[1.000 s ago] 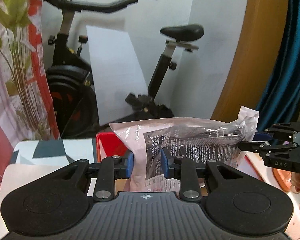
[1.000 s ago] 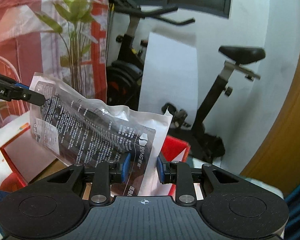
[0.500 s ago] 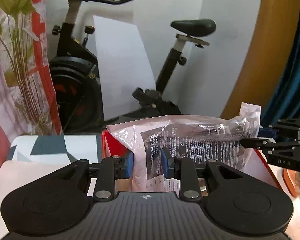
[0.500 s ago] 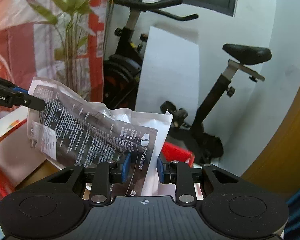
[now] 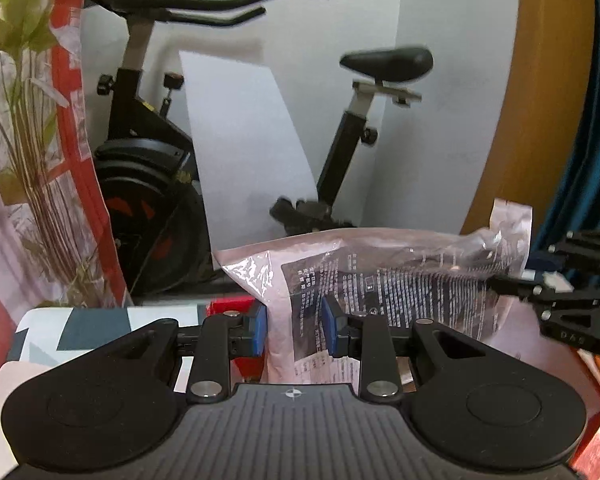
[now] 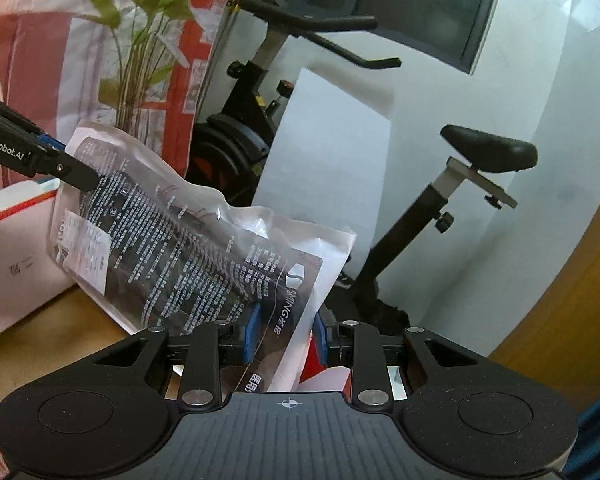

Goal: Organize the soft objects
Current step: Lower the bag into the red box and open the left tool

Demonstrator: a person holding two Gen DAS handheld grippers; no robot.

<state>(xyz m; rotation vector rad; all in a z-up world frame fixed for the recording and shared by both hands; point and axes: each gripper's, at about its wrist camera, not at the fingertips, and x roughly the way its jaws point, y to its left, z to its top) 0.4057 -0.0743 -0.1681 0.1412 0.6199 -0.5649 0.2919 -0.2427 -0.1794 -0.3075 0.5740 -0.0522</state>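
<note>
Clearly, the plastic pouch (image 5: 384, 280) with a dark printed label hangs in the air between the two claws, above a red-edged box (image 6: 16, 240). Its long axis runs almost level, from the left claw (image 5: 294, 326) across to the right claw (image 6: 286, 334). In the right wrist view the far end of the pouch sits a little higher than the near end, so the pouch tilts slightly. The printed text lines run across its short side. Each claw is closed on one end of the pouch, with the blue pads pressing the film from both sides.

Under the pouch, the box has white inner walls and a brown cardboard floor. To the left of it lies a cloth (image 5: 80, 320) with grey and white shapes. Behind stands a black exercise bike (image 5: 148, 168) against a pale wall, with a white board (image 5: 244, 148) leaning there. A plant (image 6: 140, 32) stands at the left, a curved wooden edge (image 5: 540, 100) and a blue curtain (image 5: 596, 120) at the right.
</note>
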